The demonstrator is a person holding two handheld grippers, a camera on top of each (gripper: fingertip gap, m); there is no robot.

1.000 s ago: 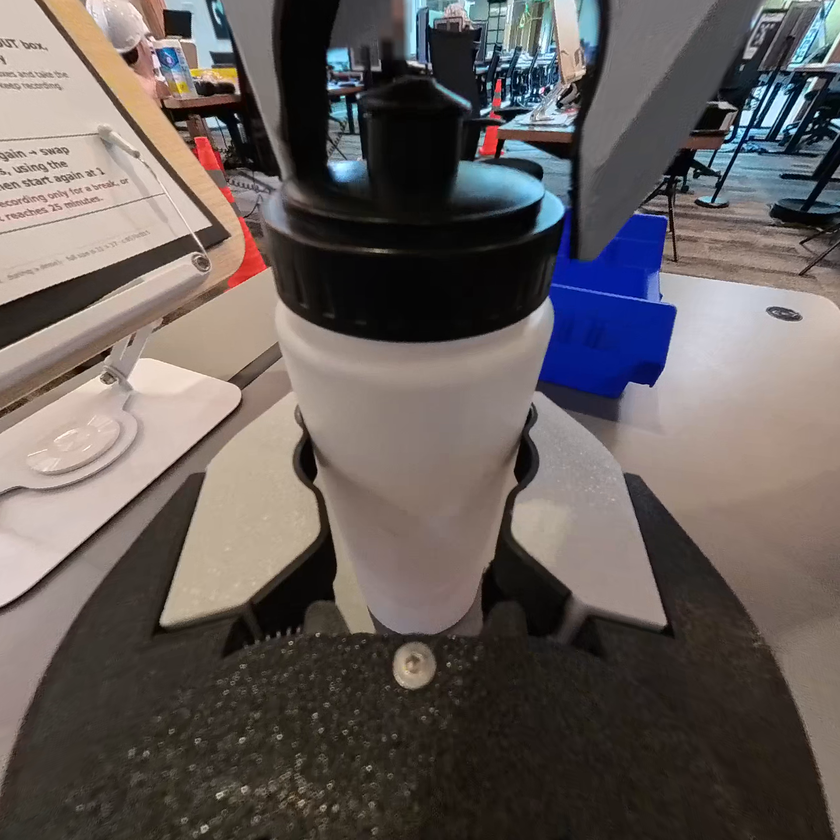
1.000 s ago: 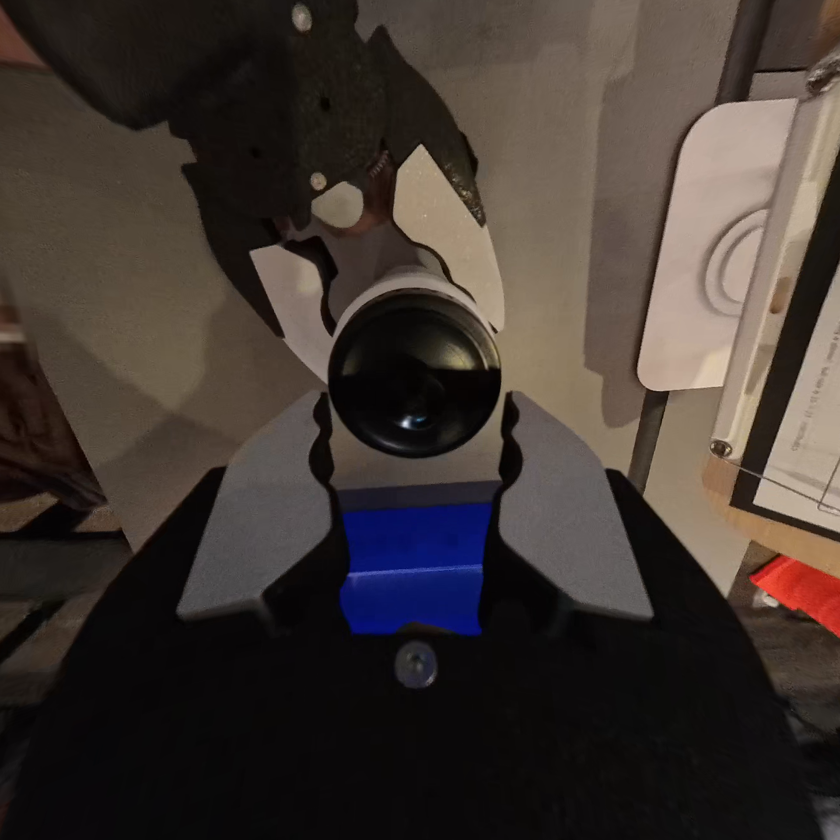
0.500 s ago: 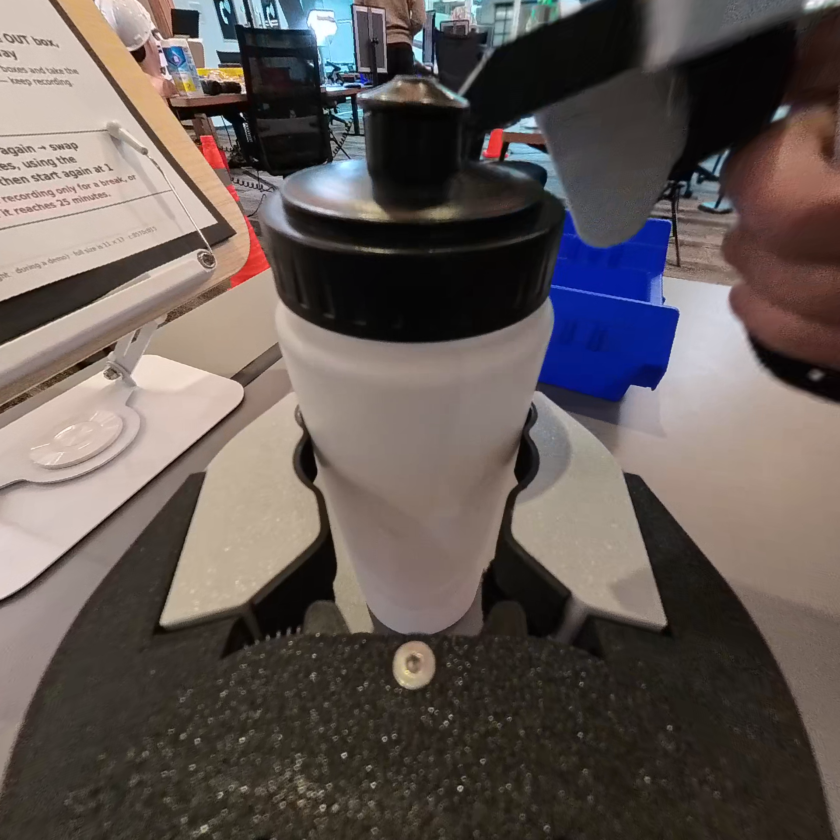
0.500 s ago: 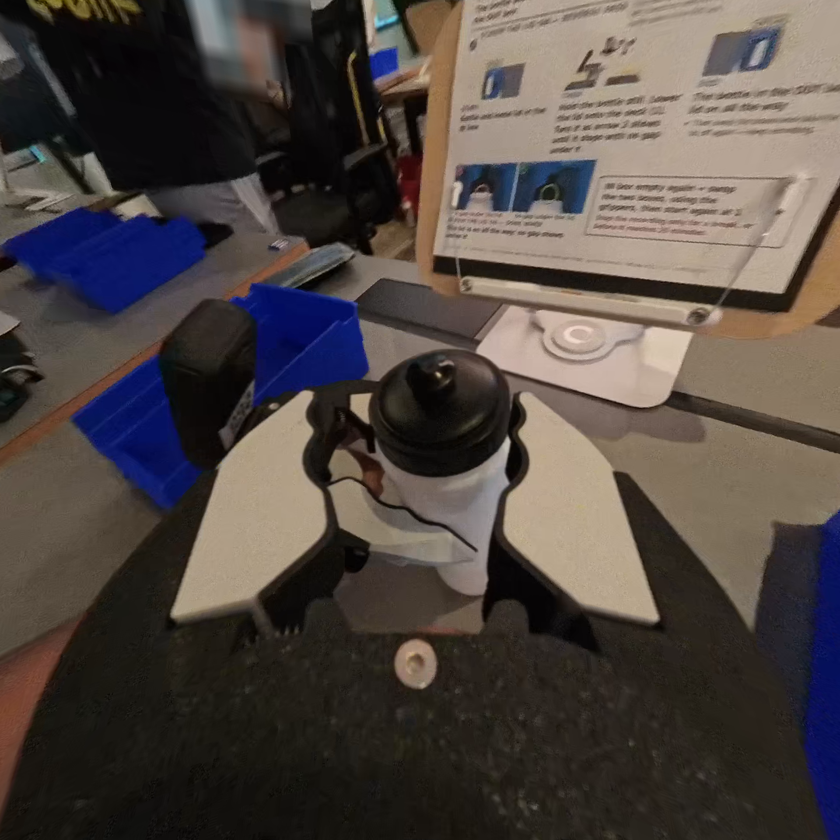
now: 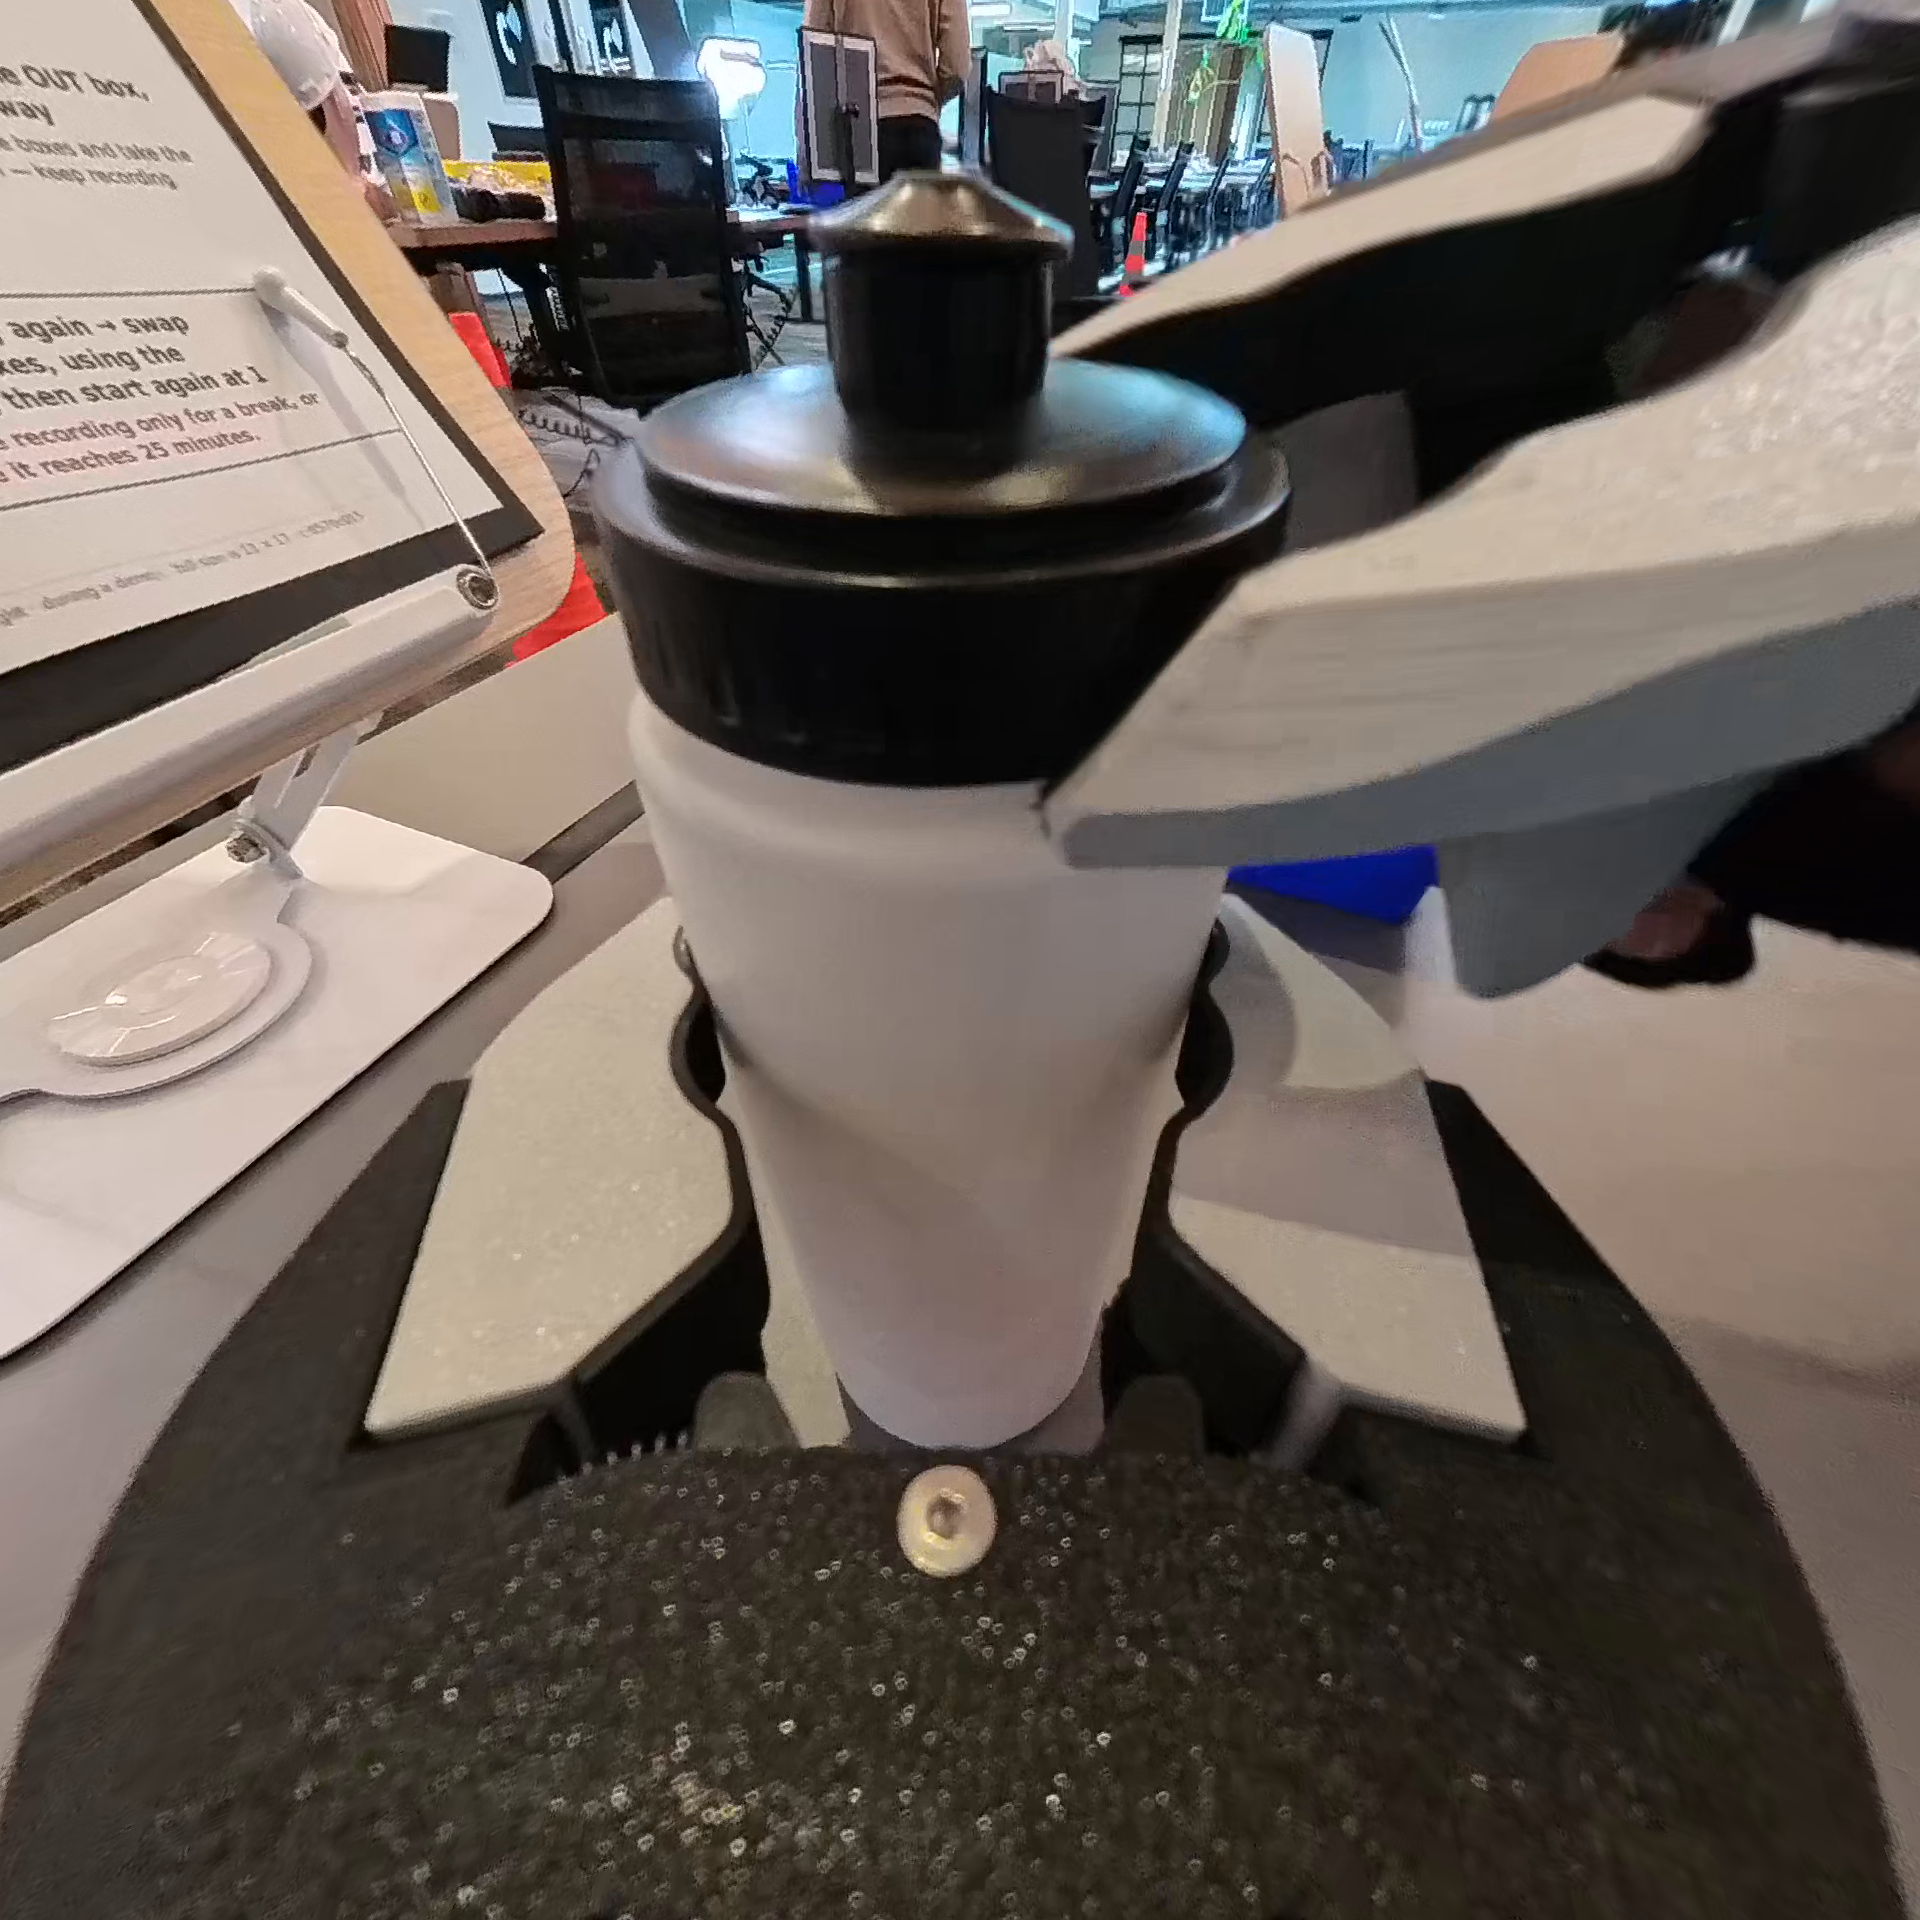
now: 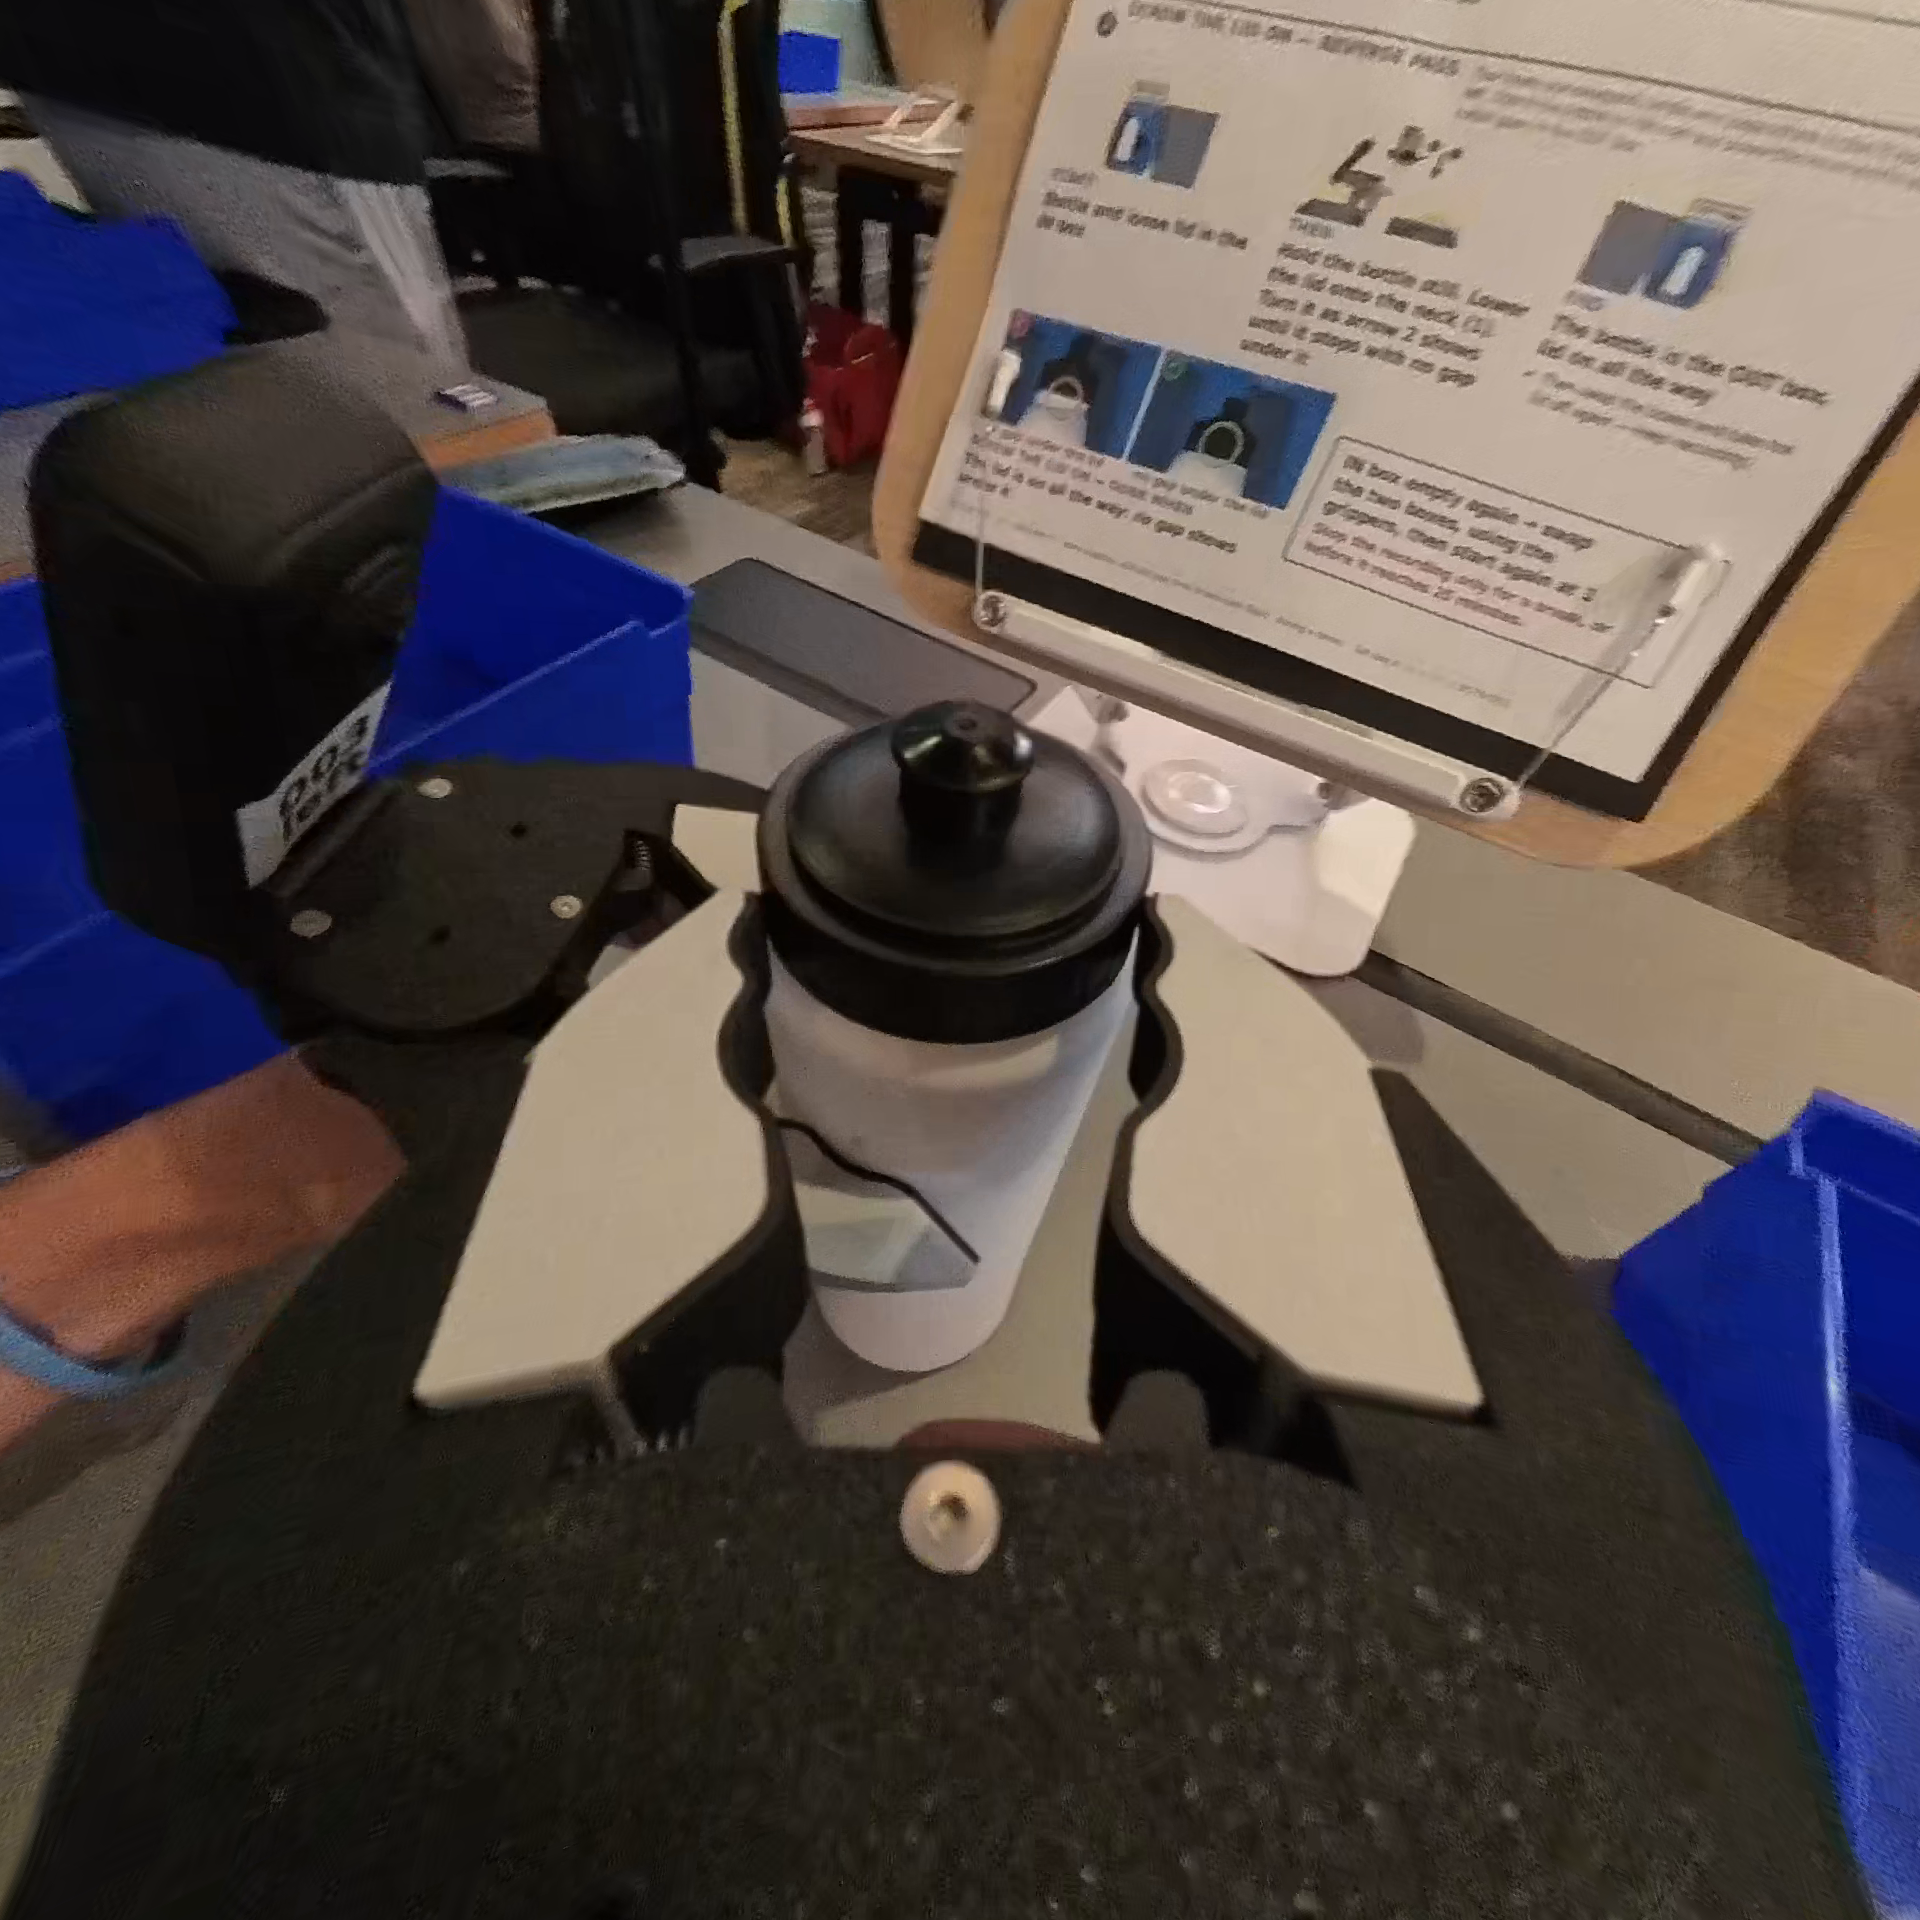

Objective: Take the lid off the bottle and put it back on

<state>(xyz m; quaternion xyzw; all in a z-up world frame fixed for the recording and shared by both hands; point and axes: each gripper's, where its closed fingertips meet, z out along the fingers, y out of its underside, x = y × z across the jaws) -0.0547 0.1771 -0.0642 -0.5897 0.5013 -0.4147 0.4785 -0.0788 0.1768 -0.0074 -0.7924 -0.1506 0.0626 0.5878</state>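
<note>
the bottle (image 6: 914, 1164) stands on the table (image 6: 1507, 997); stand (image 6: 1278, 883) behind it; bin (image 6: 1787, 1382) at right.

Both grippers: grainy black bodies, flat grey fingers (image 6: 1299, 1174), silver screw (image 6: 948, 1527) centre. Left gripper (image 5: 951, 1039) handle has white sticker; blue wristband (image 6: 73, 1366), I think.

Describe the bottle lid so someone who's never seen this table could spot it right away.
Start at the grey table, in front of the tilted instruction board on its white stand. There a white bottle stands upright between blue bins. Its lid is the wide, ribbed black cap with a small knob-like spout on top, the only black piece on that pale bottle.
</note>
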